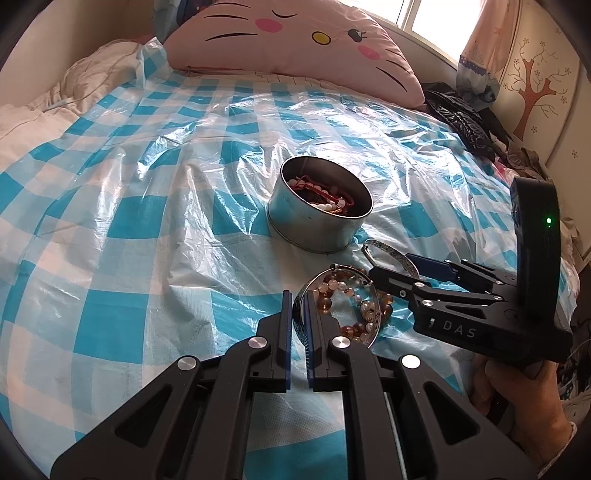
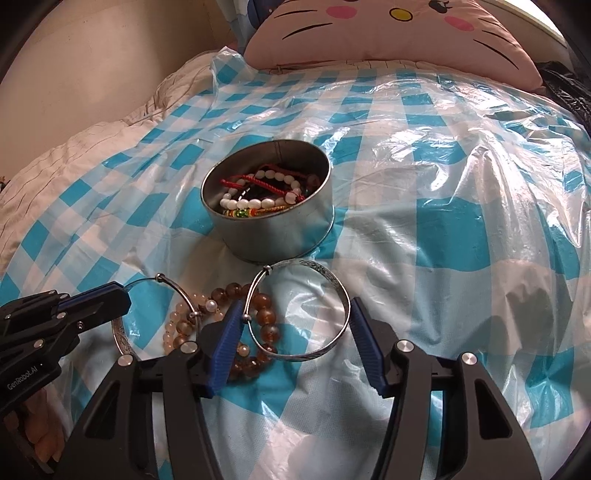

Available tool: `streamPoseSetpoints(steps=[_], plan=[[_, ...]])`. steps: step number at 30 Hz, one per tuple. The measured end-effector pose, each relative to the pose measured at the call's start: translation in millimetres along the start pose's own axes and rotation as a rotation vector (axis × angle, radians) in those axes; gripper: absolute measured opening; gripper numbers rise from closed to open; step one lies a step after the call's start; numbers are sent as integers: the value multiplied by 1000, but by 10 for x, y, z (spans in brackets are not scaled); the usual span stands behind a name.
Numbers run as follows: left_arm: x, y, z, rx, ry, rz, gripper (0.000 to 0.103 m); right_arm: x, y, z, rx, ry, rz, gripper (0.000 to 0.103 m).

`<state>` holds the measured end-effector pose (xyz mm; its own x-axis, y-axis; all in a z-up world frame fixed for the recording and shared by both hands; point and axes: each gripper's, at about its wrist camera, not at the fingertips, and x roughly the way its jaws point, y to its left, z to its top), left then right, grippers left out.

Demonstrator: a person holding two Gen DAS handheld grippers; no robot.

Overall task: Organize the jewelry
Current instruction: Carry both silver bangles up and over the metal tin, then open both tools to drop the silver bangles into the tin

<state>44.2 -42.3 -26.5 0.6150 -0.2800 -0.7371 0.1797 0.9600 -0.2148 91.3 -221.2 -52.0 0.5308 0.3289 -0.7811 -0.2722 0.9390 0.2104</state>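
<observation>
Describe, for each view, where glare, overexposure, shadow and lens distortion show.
Left wrist view: the window is blown out white, glare streaks the plastic sheet, and the fisheye curves the bed and blackens the corners. Right wrist view: glare patches on the sheet, a soft shadow right of the bangle, the same bowed edges.

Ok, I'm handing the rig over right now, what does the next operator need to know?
Left gripper: shut on the first bangle, held up on edge.
Right gripper: open, fingers either side of the second bangle, which lies flat on the sheet; firm contact unclear.
Tin: upright beyond them, already holding several bracelets.
Bead bracelets: loose on the sheet between the bangles.
Left: both bangles and the beads into the tin.
</observation>
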Motion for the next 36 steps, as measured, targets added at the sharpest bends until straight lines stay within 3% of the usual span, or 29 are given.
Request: streamPoseSetpoints(steps=[8, 17, 30, 36], plan=[[-8, 6, 83, 3, -22, 0, 5, -281, -63, 66, 39, -124, 28, 57], [-18, -95, 277, 31, -67, 4, 5, -472, 102, 233, 45, -203, 79, 57], [128, -122, 603, -3, -106, -6, 5, -484, 78, 481, 99, -280, 78, 57], [260, -162, 763, -5, -114, -14, 5, -398, 70, 491, 76, -268, 64, 57]])
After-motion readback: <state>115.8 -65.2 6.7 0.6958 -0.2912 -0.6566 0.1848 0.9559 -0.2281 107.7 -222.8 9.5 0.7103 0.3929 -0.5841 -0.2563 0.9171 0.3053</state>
